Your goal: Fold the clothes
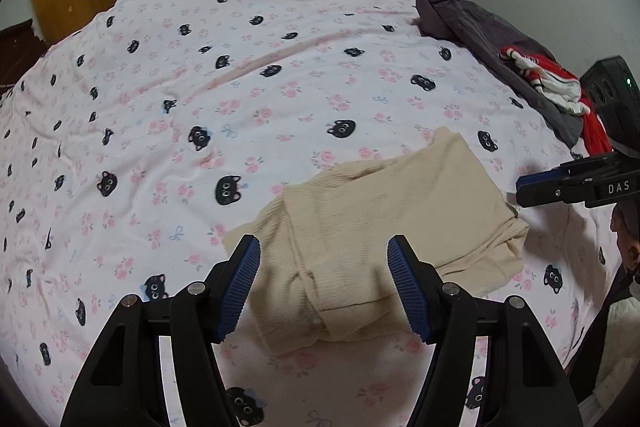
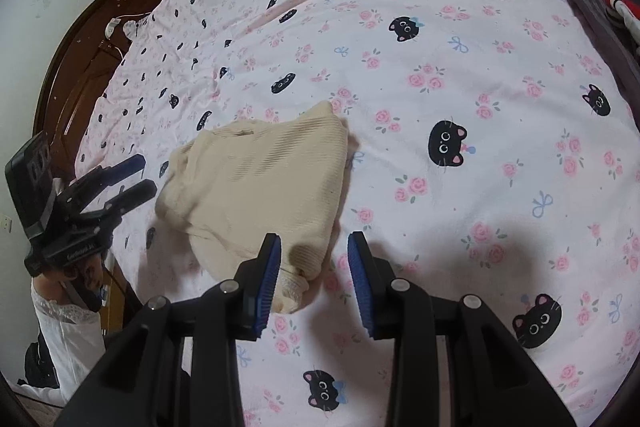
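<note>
On the bed [image 1: 280, 75], through my left wrist camera, I see one cream ribbed garment [image 1: 380, 227] lying already folded into a compact packet on the cat-and-rose sheet. My left gripper [image 1: 324, 287] hangs above its near edge with the jaws roughly half open, nothing between the pads and nothing held. At the right edge the right gripper [image 1: 524, 193] reaches in beside the packet's far corner. Further back lies a second pile: one dark grey garment [image 1: 492, 39] with one red-and-white garment [image 1: 548, 83] heaped on top, both unfolded.

Through my right wrist camera, the same cream garment [image 2: 260, 187] sits just beyond the right gripper [image 2: 314, 279], whose jaws stand at a narrow gap, empty; one rumpled corner of the cloth lies under them but the pads do not press it. The left gripper [image 2: 136, 179] shows at the left, open.

I judge one piece folded, bar perhaps a tidy of that corner, and two pieces left, so about a third done
</note>
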Available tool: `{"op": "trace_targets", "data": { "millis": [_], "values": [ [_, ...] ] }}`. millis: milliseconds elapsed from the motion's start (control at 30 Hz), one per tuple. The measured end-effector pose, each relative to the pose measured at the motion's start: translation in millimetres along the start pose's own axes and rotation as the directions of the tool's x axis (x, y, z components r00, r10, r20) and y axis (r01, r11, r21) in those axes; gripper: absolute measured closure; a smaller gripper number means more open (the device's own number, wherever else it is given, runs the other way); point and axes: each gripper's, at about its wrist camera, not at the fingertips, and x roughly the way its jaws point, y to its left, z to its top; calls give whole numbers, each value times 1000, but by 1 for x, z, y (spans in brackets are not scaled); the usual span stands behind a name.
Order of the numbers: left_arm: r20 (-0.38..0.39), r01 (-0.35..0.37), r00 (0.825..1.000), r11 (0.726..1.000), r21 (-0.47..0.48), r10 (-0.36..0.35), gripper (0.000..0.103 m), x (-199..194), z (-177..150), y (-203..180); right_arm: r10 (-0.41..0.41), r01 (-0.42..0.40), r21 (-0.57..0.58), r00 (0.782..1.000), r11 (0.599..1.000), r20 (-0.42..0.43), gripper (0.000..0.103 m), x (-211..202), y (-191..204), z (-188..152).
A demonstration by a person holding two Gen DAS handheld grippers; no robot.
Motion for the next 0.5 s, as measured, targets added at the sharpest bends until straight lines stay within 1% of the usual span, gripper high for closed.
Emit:
{"op": "trace_targets", "data": {
  "millis": [167,267,367,500],
  "values": [
    [-39,-19,999,999,38,20,42,15,-1,-20,16,-16,24,1000,1000,-9,67,9,-2,0],
    [-96,-31,995,997,73,38,42,32,-6,-31,23,-23,34,1000,999,-13,67,13,-2,0],
    [-158,-66,984,992,111,83,41,51,-13,-38,27,-27,37,999,999,-16,67,15,-2,0],
    [-165,-53,984,994,90,68,42,54,-14,-36,36,-35,39,999,999,-18,66,17,0,0]
  ]
}}
